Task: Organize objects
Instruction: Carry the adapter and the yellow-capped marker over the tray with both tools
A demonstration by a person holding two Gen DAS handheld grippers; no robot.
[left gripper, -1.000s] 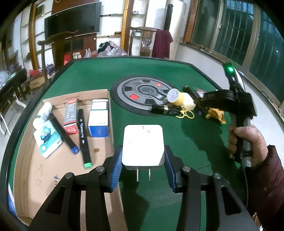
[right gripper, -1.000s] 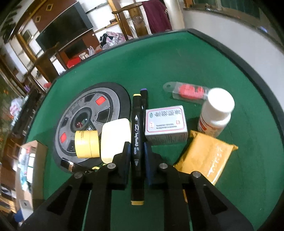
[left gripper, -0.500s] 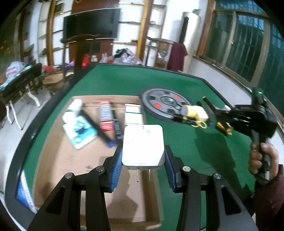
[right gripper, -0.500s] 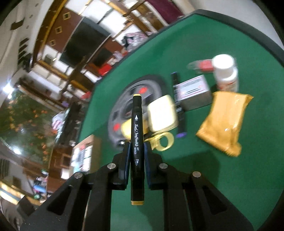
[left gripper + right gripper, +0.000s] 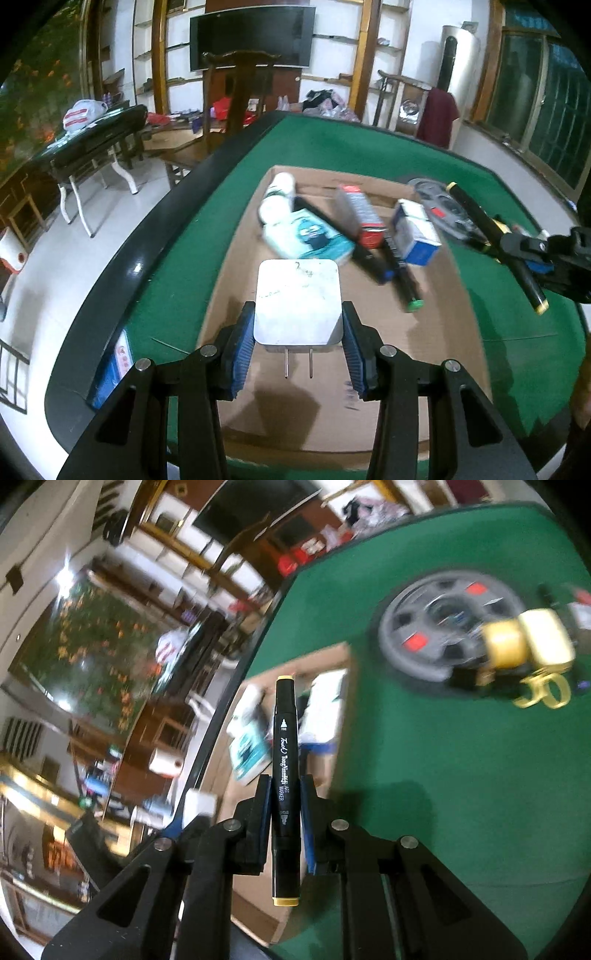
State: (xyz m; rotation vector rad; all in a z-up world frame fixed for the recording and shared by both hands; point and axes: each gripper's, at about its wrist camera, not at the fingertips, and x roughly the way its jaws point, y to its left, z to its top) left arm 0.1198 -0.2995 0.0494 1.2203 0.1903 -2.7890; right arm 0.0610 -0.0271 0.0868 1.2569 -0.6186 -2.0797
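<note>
My left gripper (image 5: 297,325) is shut on a white plug adapter (image 5: 298,302), prongs toward the camera, held above the near part of the flat cardboard tray (image 5: 332,406). The tray holds a white bottle (image 5: 279,188), a teal packet (image 5: 310,236), a red-ended box (image 5: 360,216), a blue-and-white box (image 5: 415,232) and dark markers (image 5: 404,284). My right gripper (image 5: 283,794) is shut on a black marker with yellow ends (image 5: 284,760), held in the air. It shows at the right of the left wrist view (image 5: 491,240), over the tray's right edge.
On the green table (image 5: 461,775) right of the tray lie a grey round disc (image 5: 443,624), yellow tape (image 5: 504,644), a pale yellow block (image 5: 548,642) and gold-handled scissors (image 5: 545,692). A blue-and-white packet (image 5: 116,365) lies at the table's near-left edge. Chairs stand beyond.
Both grippers have swung left. The adapter went from over the green cloth to over the tray. The marker was lifted off the table and carried toward the tray.
</note>
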